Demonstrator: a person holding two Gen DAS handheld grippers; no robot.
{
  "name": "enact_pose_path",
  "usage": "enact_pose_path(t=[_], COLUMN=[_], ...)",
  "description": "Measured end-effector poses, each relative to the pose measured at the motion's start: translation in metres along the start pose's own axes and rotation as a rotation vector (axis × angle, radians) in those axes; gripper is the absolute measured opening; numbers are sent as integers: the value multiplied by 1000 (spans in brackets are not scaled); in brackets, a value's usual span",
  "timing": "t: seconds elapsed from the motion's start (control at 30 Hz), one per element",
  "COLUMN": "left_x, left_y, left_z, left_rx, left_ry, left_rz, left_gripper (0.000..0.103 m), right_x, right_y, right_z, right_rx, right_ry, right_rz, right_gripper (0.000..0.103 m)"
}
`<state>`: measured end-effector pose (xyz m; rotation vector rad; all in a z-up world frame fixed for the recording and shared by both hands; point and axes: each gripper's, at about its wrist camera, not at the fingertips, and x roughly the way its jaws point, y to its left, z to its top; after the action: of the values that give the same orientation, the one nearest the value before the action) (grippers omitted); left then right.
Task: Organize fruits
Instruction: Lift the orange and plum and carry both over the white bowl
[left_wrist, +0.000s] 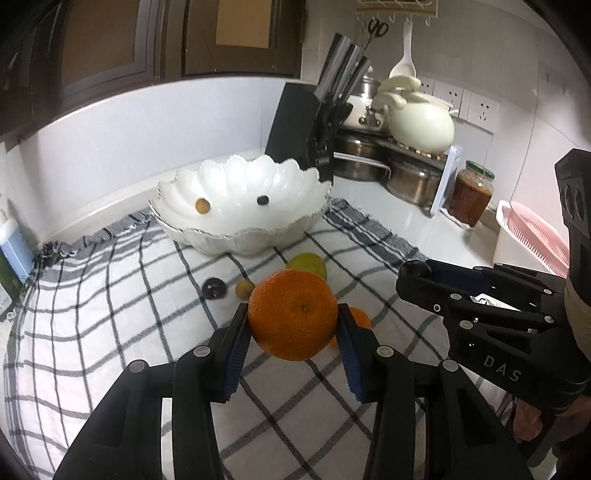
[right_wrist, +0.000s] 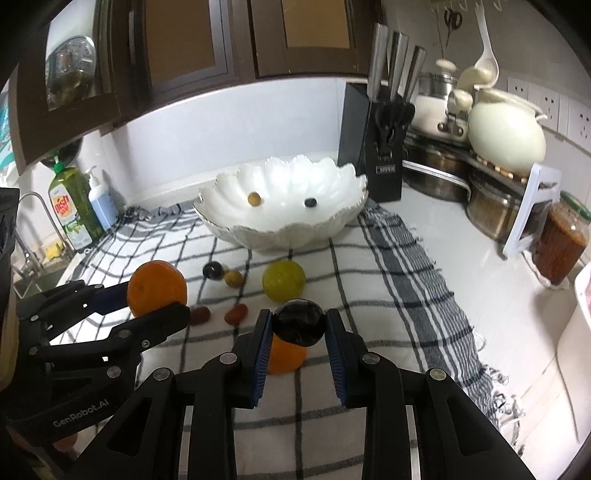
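Left gripper clamps the orange at its widest sides, right gripper clamps the dark plum, both lifted over the cloth's near edge; probably firm, smooth, roll-prone, bowl at far edge.

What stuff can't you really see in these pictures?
- The small orange fruit on the checked cloth: right wrist view, mostly hidden behind the shiny dark plum in the right gripper.
- Same fruit in the left wrist view: only a sliver shows behind the big orange in the left gripper.
- Two small reddish fruits: too small to name.
- Pink rack: cut off by the right gripper.
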<state>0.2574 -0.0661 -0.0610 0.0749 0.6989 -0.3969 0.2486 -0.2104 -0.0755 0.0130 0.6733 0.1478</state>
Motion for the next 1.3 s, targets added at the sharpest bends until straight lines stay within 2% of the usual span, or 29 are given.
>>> enact_pose_path(t=[0.73,1.0,1.3], left_x=[-31,-31,-14], left_y=[32,44,60], left_z=[50,76,101], left_rx=[-1,21,27], left_ry=[-161,-210,-198], left_rz=[50,84,104], left_gripper=[45,45,45], right_x=[-21,-11,11], right_y=[23,25,25], right_z=[57,81,107], right_rx=[-27,-16,-25], right_ry=[-194,-227,-223], right_rz=[-3,-4,-22], right_gripper=[30,30,30])
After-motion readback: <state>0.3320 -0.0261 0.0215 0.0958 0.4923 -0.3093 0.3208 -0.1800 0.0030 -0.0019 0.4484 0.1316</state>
